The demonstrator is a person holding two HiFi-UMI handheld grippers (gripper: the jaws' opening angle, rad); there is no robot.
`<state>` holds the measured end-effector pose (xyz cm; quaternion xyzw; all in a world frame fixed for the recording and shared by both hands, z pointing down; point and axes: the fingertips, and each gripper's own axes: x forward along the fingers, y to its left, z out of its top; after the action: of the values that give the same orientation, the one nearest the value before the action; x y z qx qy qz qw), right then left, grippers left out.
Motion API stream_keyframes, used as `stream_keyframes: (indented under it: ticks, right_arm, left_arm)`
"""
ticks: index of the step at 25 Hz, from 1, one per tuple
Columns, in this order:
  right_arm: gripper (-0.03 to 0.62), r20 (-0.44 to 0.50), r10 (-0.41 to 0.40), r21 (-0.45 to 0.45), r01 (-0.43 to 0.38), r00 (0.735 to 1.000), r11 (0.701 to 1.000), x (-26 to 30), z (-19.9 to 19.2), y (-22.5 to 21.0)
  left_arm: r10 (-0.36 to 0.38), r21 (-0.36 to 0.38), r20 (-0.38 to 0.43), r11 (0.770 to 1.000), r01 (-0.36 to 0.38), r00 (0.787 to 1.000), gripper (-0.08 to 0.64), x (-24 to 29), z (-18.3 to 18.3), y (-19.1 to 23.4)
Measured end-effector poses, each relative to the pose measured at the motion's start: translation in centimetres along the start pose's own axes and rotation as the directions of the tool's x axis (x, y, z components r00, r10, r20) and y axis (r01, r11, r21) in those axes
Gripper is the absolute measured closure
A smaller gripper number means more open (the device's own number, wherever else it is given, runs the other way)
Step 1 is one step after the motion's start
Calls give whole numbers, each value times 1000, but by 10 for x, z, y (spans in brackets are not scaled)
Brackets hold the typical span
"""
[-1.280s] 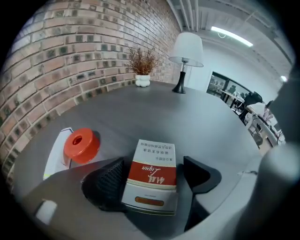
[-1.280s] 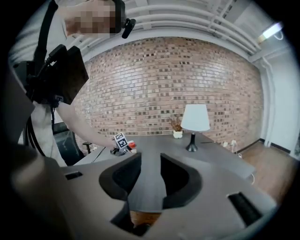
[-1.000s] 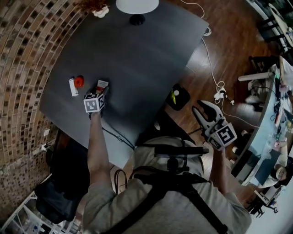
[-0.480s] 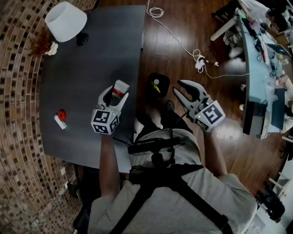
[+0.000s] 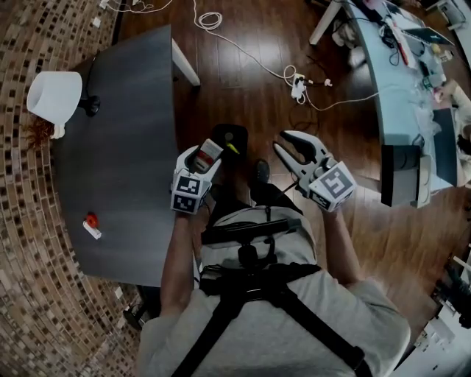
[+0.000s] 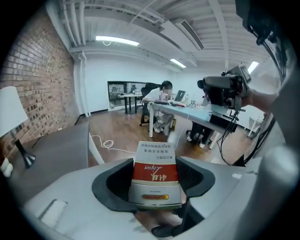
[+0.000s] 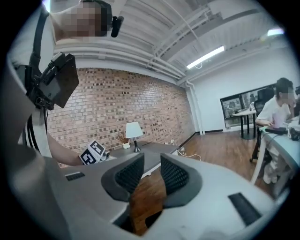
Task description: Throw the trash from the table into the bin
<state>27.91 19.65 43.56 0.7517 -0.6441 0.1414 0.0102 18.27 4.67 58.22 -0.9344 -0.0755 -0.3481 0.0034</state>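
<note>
Left gripper (image 5: 207, 152) pinches the box (image 5: 212, 150) beside the bin (image 5: 234, 137), right of the worktop (image 5: 125, 147). Centre the box over the bin opening before spreading the jaws. Right gripper (image 5: 296, 146): jaws slightly apart, empty; keep it clear.

Free lane between bench (image 5: 125, 147) and desk (image 5: 401, 103)
Bare floor (image 5: 243, 92) lies open beyond the bin (image 5: 239, 134); a white cable (image 5: 211, 19) trails across it; a lamp (image 5: 53, 94) occupies the bench's corner

The red-and-white box (image 6: 155, 176) bears "Liqun", seen upside down.
</note>
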Motion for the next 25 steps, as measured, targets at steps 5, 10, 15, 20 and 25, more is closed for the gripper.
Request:
stream_keyframes:
  ticks: [5, 10, 15, 20, 25]
  right_arm:
    - [486, -2, -32, 10, 32, 999, 999, -17, 4, -33]
    - [486, -3, -79, 13, 79, 997, 997, -22, 5, -46]
    - [486, -4, -139, 35, 139, 990, 990, -24, 6, -48]
    - [486, 16, -148, 37, 148, 989, 988, -5, 13, -40]
    - [489, 91, -104, -4, 105, 990, 994, 18, 43, -28]
  left_arm:
    - [-2, 29, -91, 1000, 4, 996, 273, 38, -10, 1]
    - [-39, -10, -156, 999, 38, 987, 246, 78, -46, 13]
    - [-85, -51, -215, 996, 75, 973, 172, 101, -64, 23]
    - [-130, -254, 63, 957, 142, 989, 170, 70, 7, 40]
    - [-87, -414, 559, 832, 368, 825, 172, -30, 131, 70]
